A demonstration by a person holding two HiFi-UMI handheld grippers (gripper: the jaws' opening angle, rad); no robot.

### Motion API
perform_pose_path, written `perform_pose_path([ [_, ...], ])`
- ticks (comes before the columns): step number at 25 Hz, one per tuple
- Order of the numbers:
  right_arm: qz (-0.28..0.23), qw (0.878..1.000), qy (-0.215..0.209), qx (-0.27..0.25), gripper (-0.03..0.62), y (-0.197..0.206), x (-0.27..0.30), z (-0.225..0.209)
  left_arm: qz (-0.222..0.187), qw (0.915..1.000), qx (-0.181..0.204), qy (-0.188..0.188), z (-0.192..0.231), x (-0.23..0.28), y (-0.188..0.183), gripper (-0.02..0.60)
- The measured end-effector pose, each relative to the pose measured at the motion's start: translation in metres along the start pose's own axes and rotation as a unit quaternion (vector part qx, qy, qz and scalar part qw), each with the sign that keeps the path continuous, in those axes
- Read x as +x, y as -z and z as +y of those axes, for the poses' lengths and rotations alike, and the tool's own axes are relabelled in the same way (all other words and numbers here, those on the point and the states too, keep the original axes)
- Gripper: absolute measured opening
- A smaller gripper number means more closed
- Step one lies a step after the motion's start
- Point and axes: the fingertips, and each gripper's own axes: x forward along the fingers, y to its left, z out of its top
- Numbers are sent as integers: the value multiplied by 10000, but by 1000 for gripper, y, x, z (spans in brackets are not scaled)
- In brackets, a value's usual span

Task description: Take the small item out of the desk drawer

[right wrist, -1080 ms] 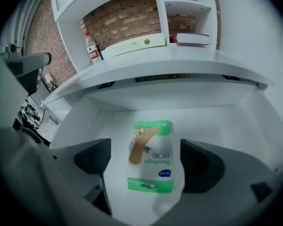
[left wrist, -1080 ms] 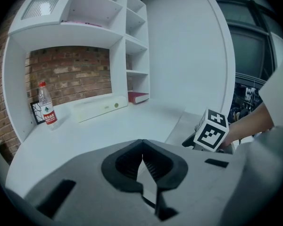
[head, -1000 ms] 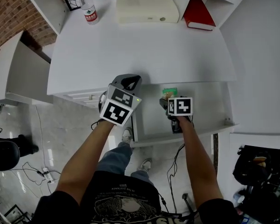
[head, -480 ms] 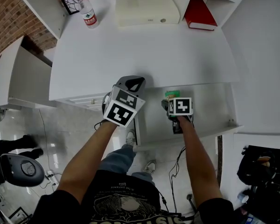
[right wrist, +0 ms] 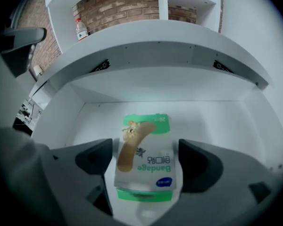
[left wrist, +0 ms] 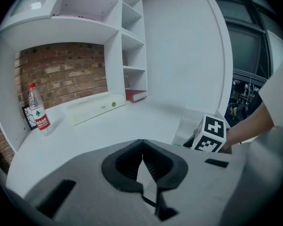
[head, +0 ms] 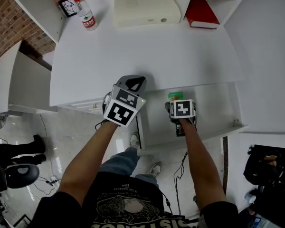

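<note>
The drawer [head: 213,109] under the white desk [head: 147,46] is pulled out. A small green and white bandage box [right wrist: 144,159] lies flat on the drawer floor [right wrist: 221,121]; in the head view the bandage box [head: 174,96] peeks out just beyond the marker cube. My right gripper [head: 174,101] reaches down into the drawer. In its own view the right gripper [right wrist: 146,166] is open, one jaw on each side of the box with a thin gap on both sides. My left gripper [head: 134,82] hovers over the desk's front edge, left of the drawer. That left gripper [left wrist: 142,147] is shut on nothing.
At the back of the desk stand a water bottle [head: 85,15], a flat cream box [head: 142,8] and a red book [head: 202,11] in the shelf unit. A small framed picture [head: 66,6] sits beside the bottle. A white side cabinet [head: 19,80] is at the left.
Both grippers stay almost where they were; the right one keeps its place over the bandage box. Only the head camera has shifted a little.
</note>
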Motion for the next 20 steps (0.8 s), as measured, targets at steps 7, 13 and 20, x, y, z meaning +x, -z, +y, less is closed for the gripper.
perform_pose_path([
  [7,41,10000,-16,34,409,1,-1,0,24,10000,41,75,1,4,1,8],
  [13,92,10000,-9,26,377,2,-2,1,27,9998,91,149,0,7,-4,8],
  [20,248,9997,12,17,359,3,-2,2,-105,9996,166,215,2,11,-11,8],
])
